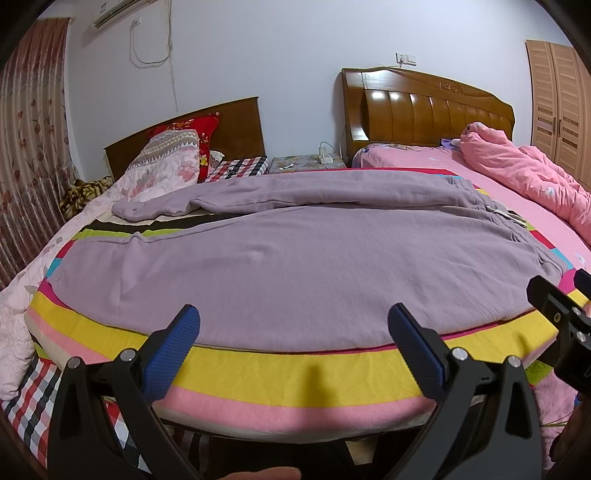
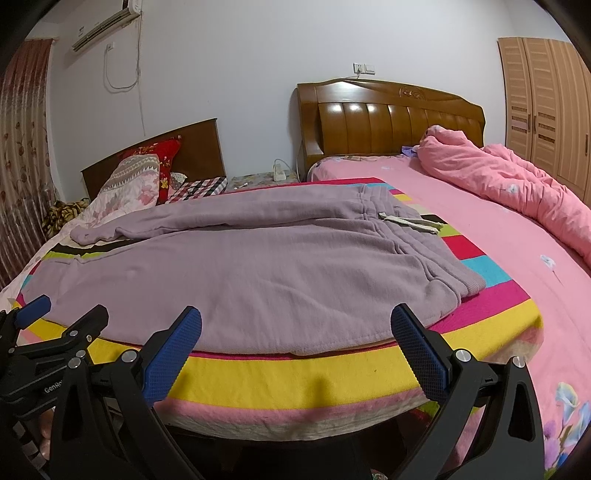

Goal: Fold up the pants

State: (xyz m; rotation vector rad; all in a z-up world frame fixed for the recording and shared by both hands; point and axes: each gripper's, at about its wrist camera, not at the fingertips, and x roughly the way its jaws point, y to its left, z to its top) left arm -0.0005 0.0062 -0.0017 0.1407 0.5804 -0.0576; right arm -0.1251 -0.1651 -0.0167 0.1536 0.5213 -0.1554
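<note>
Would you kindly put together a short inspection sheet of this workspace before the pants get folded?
Surface: striped blanket spread over the near bed edge, on a pink sheet.
Job's things: purple pants lying flat and unfolded, waistband to the right, legs to the left; drawstring lying loose at the waistband.
Clutter: bunched pink quilt on the far right of the bed; pillows on the left bed.
Grippers: left gripper open, over the blanket's near edge, holding nothing; right gripper open, likewise empty.
Cables: a cord hanging on the wall; a charger on the nightstand.
Surroundings: wooden headboard, wardrobe, curtain, air conditioner.
</note>
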